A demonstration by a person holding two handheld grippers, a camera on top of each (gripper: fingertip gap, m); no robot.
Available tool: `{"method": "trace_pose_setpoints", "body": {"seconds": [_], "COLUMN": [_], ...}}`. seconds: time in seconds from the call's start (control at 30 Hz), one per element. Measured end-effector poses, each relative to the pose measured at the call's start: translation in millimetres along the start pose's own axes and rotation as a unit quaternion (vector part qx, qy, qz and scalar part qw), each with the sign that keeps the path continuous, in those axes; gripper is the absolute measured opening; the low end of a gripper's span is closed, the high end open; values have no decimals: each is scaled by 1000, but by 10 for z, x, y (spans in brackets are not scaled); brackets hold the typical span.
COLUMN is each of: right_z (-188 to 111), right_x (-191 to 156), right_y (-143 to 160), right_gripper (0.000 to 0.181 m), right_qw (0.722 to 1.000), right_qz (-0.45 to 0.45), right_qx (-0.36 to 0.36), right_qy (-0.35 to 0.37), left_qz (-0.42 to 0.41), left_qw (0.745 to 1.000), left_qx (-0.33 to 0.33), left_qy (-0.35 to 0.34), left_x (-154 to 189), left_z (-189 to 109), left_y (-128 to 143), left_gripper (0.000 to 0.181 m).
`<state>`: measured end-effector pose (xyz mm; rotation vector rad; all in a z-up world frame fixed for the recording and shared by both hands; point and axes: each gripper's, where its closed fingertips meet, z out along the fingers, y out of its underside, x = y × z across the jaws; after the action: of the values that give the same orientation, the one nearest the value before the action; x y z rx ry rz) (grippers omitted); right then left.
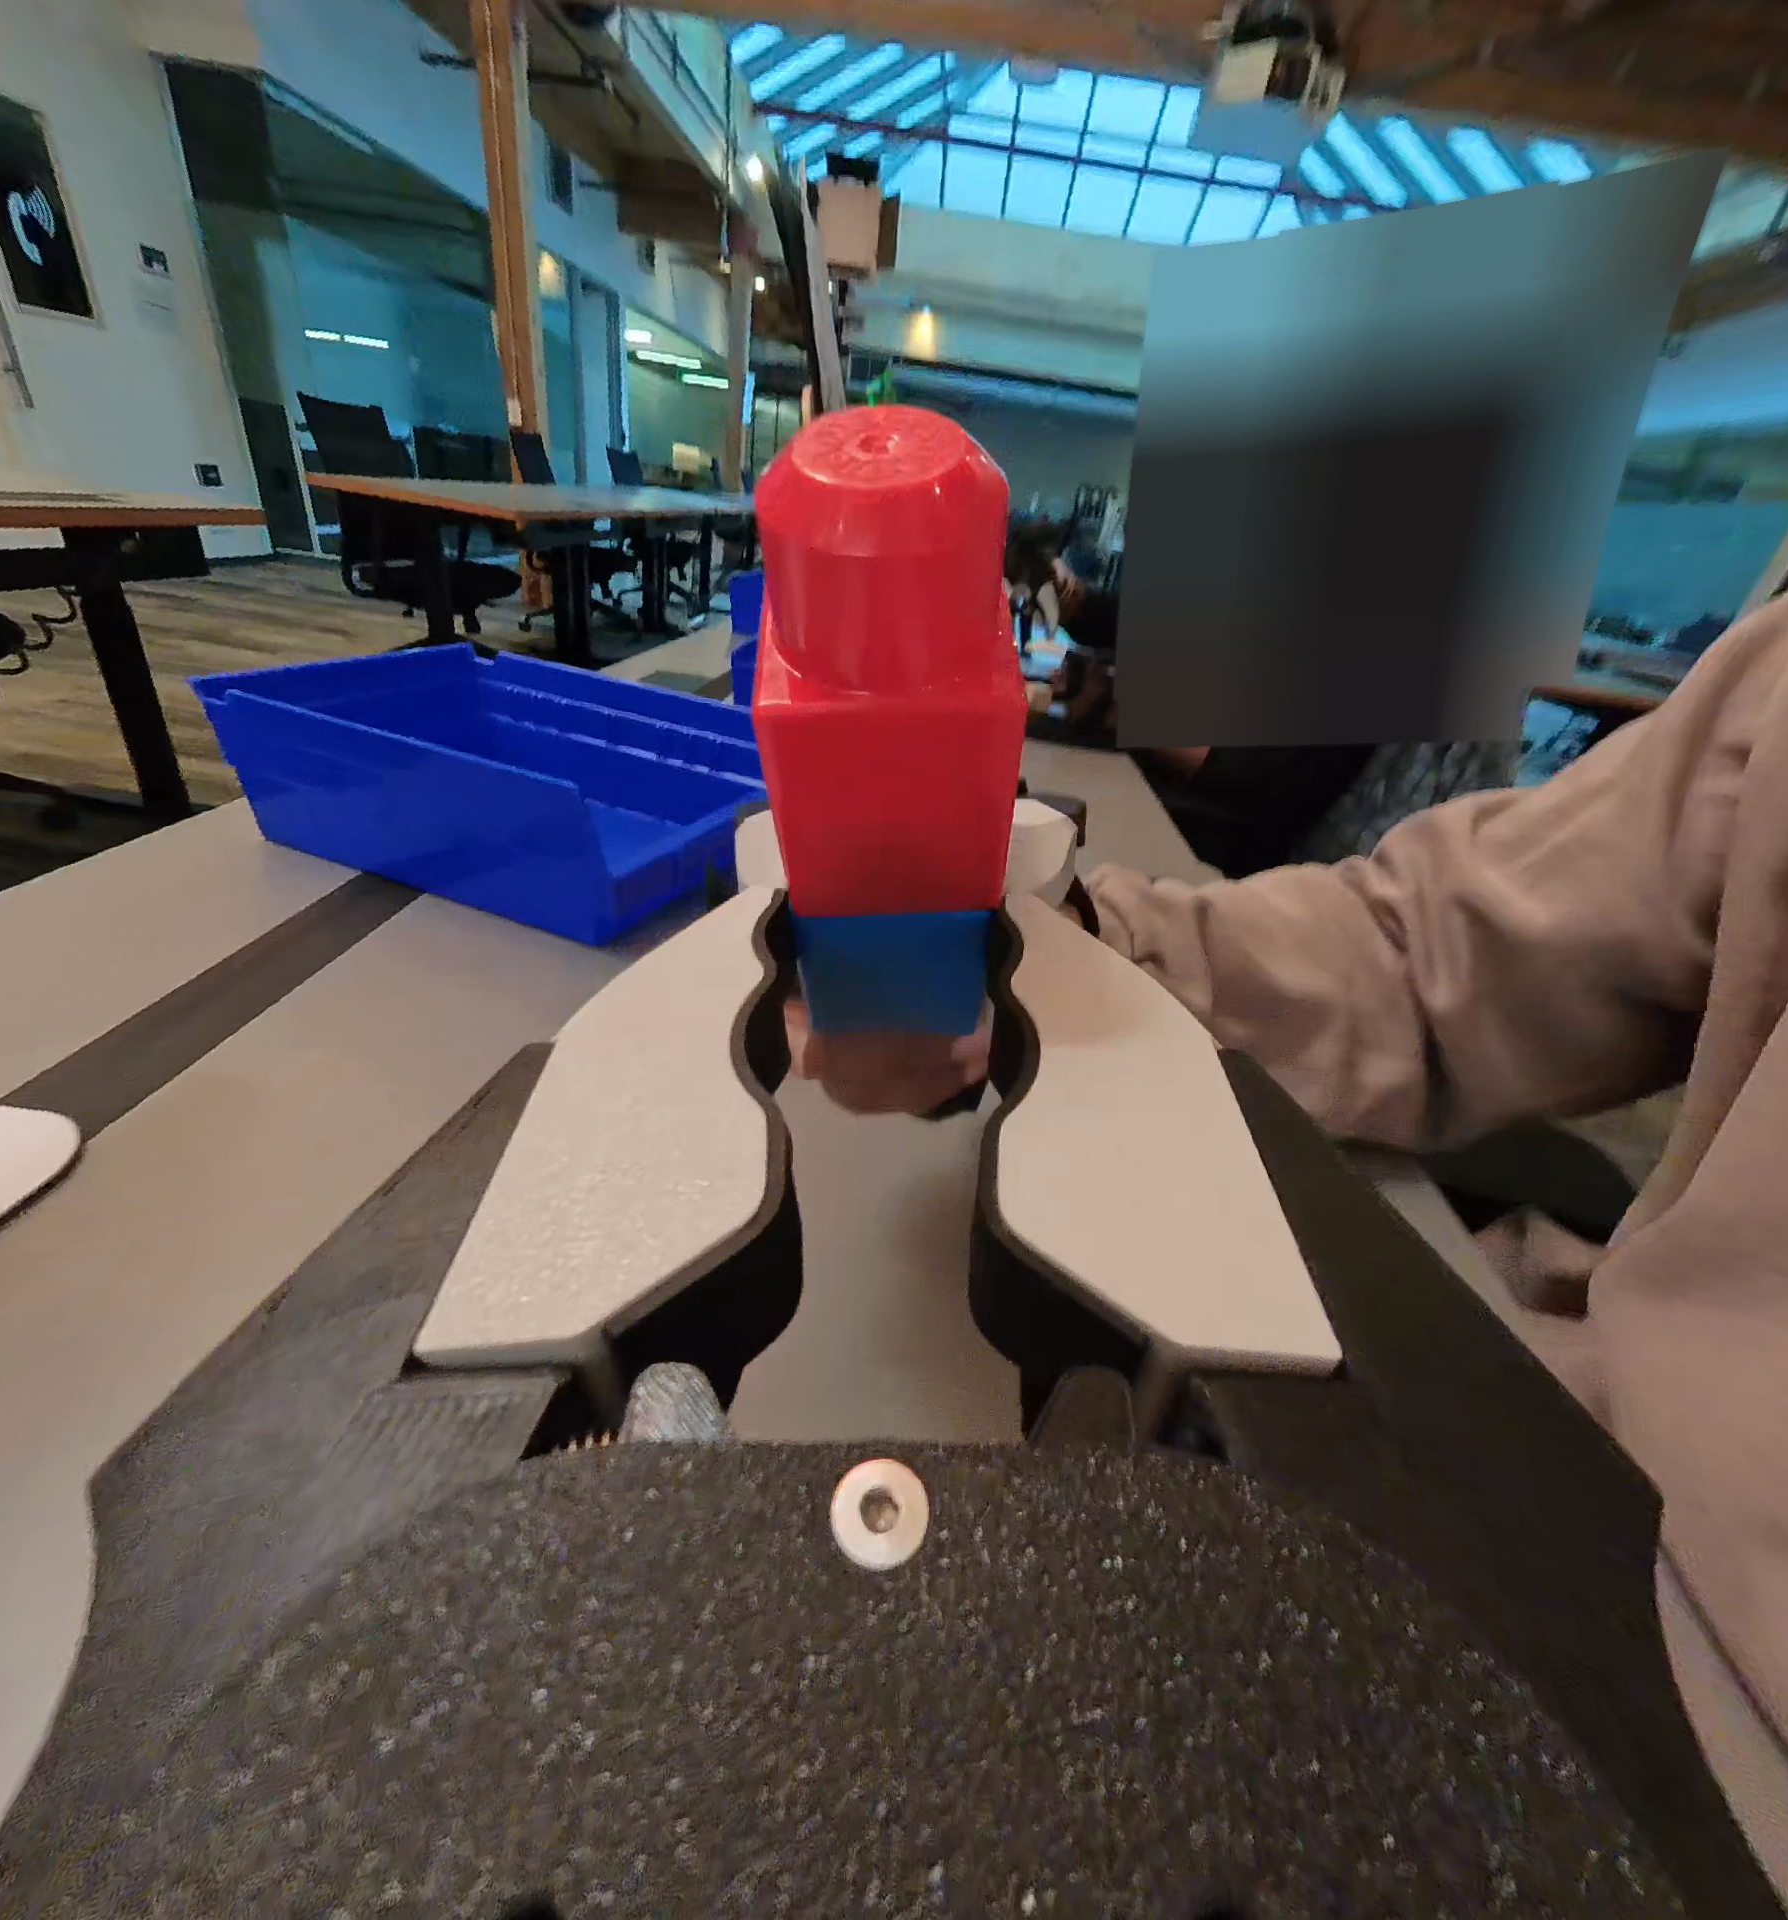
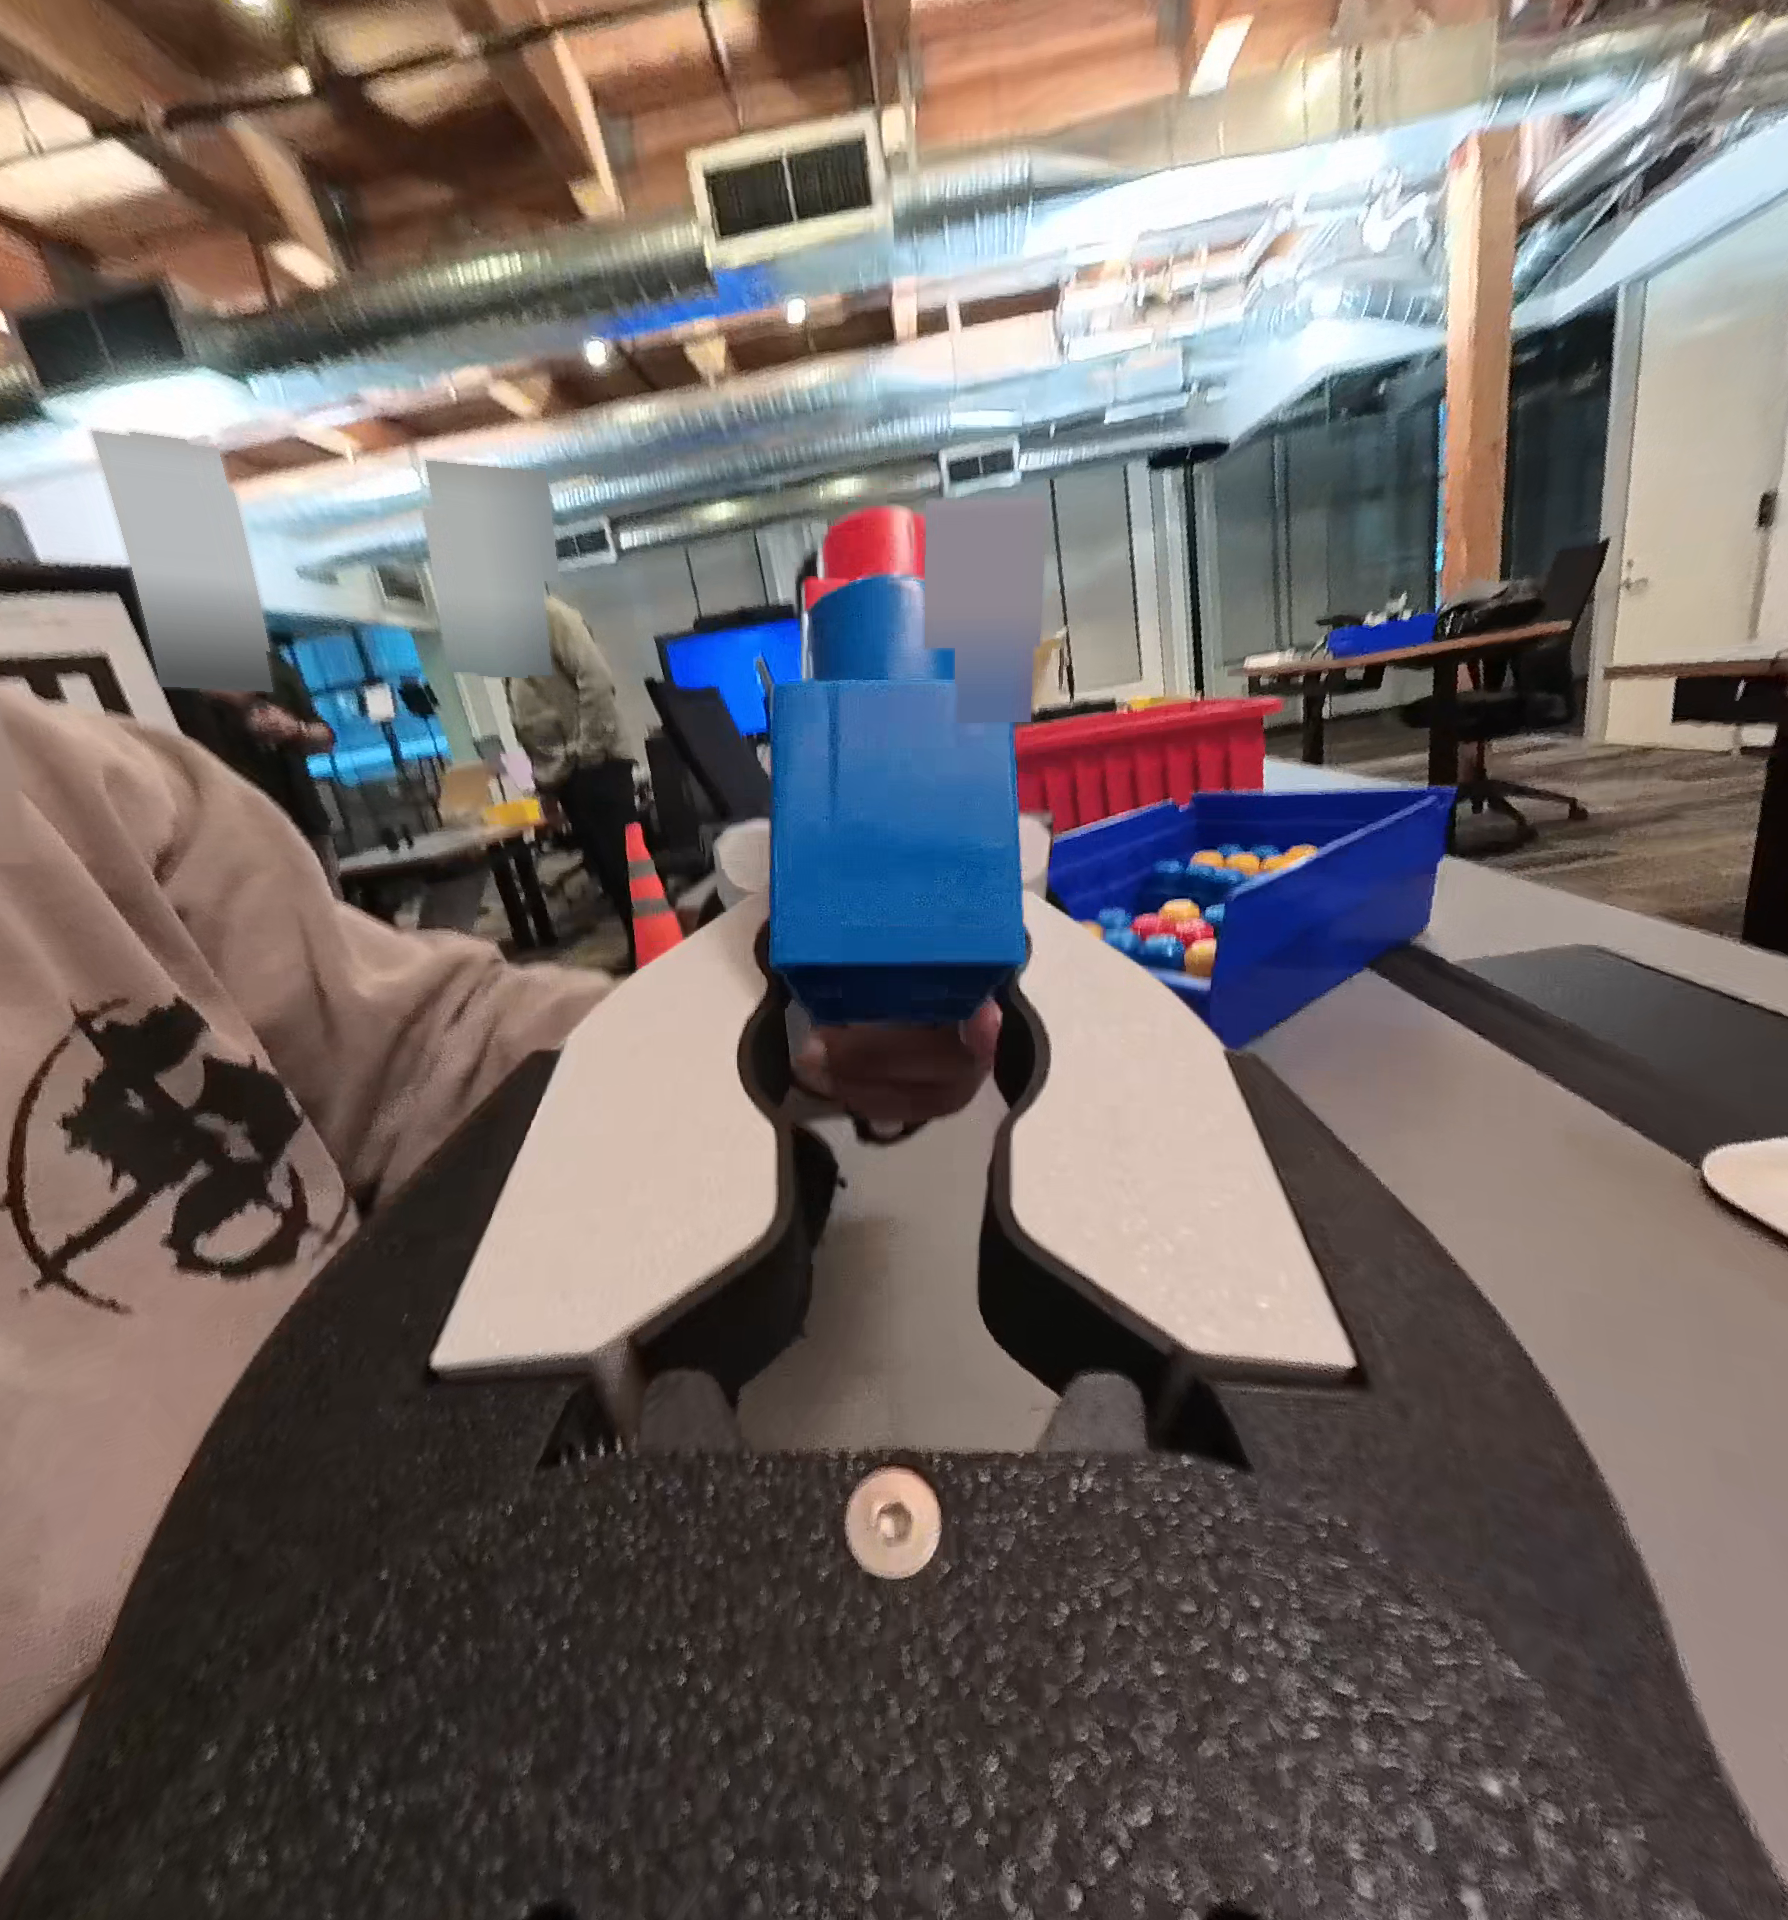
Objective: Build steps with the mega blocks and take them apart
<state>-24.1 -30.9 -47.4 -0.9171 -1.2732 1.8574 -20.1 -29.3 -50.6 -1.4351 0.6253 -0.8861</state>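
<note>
Gripping the joined red block point(image 1: 885, 727) and blue block point(image 2: 895, 842) from opposite ends, left gripper point(image 1: 890, 971) and right gripper point(image 2: 895, 982) apparently both clamp blue.

Each camera sits just behind its own gripper, low over the grey table point(image 1: 194, 1039), looking forward along the fingers. The two seem to face each other, since both closely frame the same red block point(image 1: 885, 707) and blue block point(image 2: 895, 831).
</note>
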Motion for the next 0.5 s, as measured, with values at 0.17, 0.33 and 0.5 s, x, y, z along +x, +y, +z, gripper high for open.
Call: {"method": "trace_pose_setpoints", "body": {"seconds": [0.17,0.33,0.5], "right_z": [-27,-175,-320], "right_x": [63,164,217], "right_y": [370,430,377], "right_gripper": [36,43,35], "right_qw": [993,979,961], "right_qz": [-19,-47,-69], "right_qx": [-118,-193,-260], "right_qy": [5,35,68], "left_qz": [18,29,42], "left_qw": [998,995,985], "left_qx": [-52,-92,-165], "left_qy": [8,7,-4], "left_x": [-53,-116,-195], "left_z": [-100,-236,-237], "left_y": [164,263,568], "left_gripper": [36,36,36]}}
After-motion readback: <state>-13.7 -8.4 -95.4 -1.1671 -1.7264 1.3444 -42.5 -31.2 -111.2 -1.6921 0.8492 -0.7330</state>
